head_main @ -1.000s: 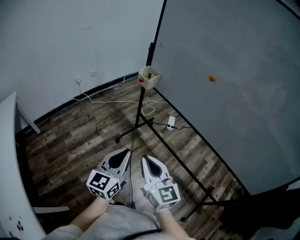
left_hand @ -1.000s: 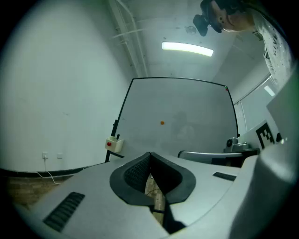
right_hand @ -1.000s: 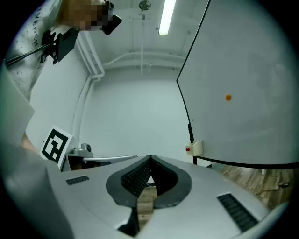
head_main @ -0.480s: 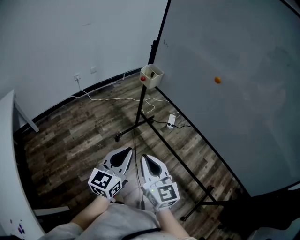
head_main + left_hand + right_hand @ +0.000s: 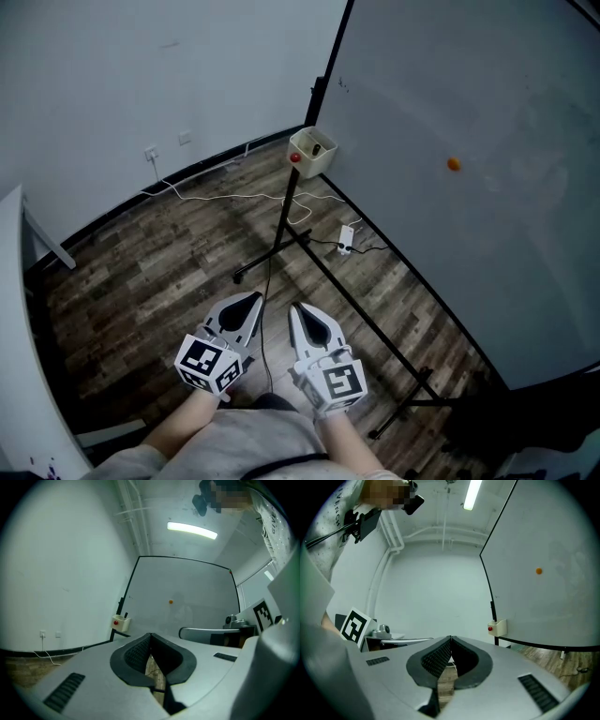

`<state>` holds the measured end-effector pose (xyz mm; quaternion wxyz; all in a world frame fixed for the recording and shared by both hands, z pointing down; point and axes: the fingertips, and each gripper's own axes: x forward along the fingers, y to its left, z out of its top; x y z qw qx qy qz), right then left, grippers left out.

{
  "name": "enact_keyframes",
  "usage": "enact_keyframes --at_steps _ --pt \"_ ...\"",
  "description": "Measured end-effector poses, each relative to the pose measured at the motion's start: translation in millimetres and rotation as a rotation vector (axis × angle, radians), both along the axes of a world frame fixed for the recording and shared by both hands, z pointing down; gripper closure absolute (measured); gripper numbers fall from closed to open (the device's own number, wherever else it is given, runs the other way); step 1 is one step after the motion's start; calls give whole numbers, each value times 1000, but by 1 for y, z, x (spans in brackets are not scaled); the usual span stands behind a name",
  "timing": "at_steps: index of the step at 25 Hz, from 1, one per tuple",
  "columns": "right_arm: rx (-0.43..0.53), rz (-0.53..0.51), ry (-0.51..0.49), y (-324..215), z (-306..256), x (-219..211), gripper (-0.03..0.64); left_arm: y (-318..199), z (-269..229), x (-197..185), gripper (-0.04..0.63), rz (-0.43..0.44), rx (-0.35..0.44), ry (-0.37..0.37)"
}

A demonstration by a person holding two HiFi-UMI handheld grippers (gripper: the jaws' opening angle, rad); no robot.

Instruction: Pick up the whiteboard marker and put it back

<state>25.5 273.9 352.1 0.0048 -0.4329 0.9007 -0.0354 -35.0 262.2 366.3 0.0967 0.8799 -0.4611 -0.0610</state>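
Whiteboard marker (image 5: 317, 147) stands as a dark stick in a small cream holder (image 5: 307, 165), which hangs at the lower left corner of the whiteboard (image 5: 469, 122). A red round dot (image 5: 295, 158) sits on the front wall of the holder. One orange magnet (image 5: 453, 164) sticks to the whiteboard, toward its middle and well apart from the holder. The whiteboard is on a black stand (image 5: 284, 211), and the feet of the stand spread over the wooden floor (image 5: 141, 281).

The person holds both tools low, close to the body and well apart from the holder. The left gripper (image 5: 253, 299) is clenched, its two dark pads meet at the tip and nothing is between them. The right gripper (image 5: 295, 308) is just beside it, also clenched and with nothing inside. Both point roughly toward the whiteboard.

On the floor, a white power strip (image 5: 345, 240) lies near the stand, and a white cable (image 5: 216, 198) runs along the edge of the floor by the wall (image 5: 141, 75).
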Motion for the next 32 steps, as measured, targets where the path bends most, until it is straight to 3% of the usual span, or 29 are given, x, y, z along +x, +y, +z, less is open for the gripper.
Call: enact_keyframes --at_steps 11,14,32 --pt "4 -52 26 -31 6 -25 597 -32 6 -26 580 -30 -6 34" --pt "44 -85 9 -46 -4 -33 597 -50 2 -25 580 -32 16 23" --pt "80 -101 9 -253 -5 11 597 -252 -6 34 580 -19 39 37"
